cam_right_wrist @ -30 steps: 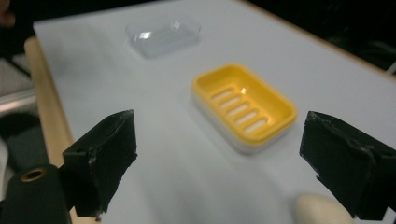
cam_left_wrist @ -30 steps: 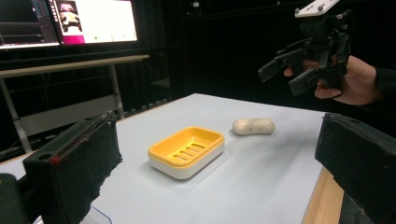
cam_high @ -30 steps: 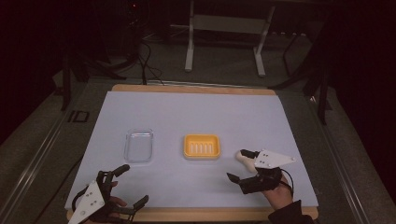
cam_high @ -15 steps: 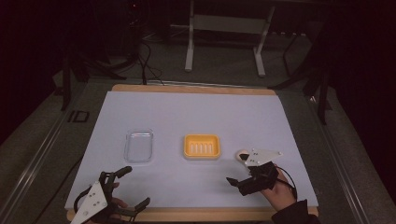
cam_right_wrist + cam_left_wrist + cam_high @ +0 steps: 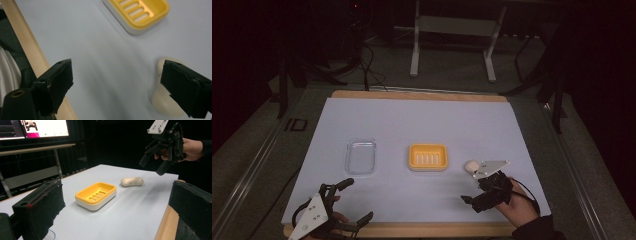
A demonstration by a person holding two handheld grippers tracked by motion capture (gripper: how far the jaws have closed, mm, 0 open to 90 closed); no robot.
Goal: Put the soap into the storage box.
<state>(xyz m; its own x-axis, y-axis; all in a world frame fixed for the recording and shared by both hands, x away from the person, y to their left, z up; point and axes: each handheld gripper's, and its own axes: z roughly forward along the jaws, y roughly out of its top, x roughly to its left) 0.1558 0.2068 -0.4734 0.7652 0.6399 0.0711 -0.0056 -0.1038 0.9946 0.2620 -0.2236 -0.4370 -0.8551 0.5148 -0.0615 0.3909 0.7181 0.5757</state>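
Pale cream, rounded bar of soap (image 5: pixel 470 165) lying loose on the light blue table sheet (image 5: pixel 422 120), just at three o'clock of the yellow slotted plastic soap dish on its white base (image 5: pixel 427 156), close but not touching. Right gripper (image 5: pixel 479 192) held at about five o'clock of the soap, above the sheet, jaws spread wide and empty; in the right gripper view the soap (image 5: pixel 165 102) half hidden behind one jaw rather than centred between the two. Left gripper (image 5: pixel 349 202) parked at the near left edge, jaws likewise apart with nothing held, at six o'clock of the clear, shallow plastic tray (image 5: pixel 361 156).

Likely trouble: closing from this offset, with one jaw landing on top of the smooth rounded bar instead of beside it, so a squirt sideways toward the dish or across the sheet. Also possible: a pinch near one tapered end, with the bar pivoting and dropping on the lift. Worth centring first.

Against half a second back: right gripper drawn nearer the bottom edge and turned, uncovering the soap; left gripper barely shifted; dish and tray unmoved.
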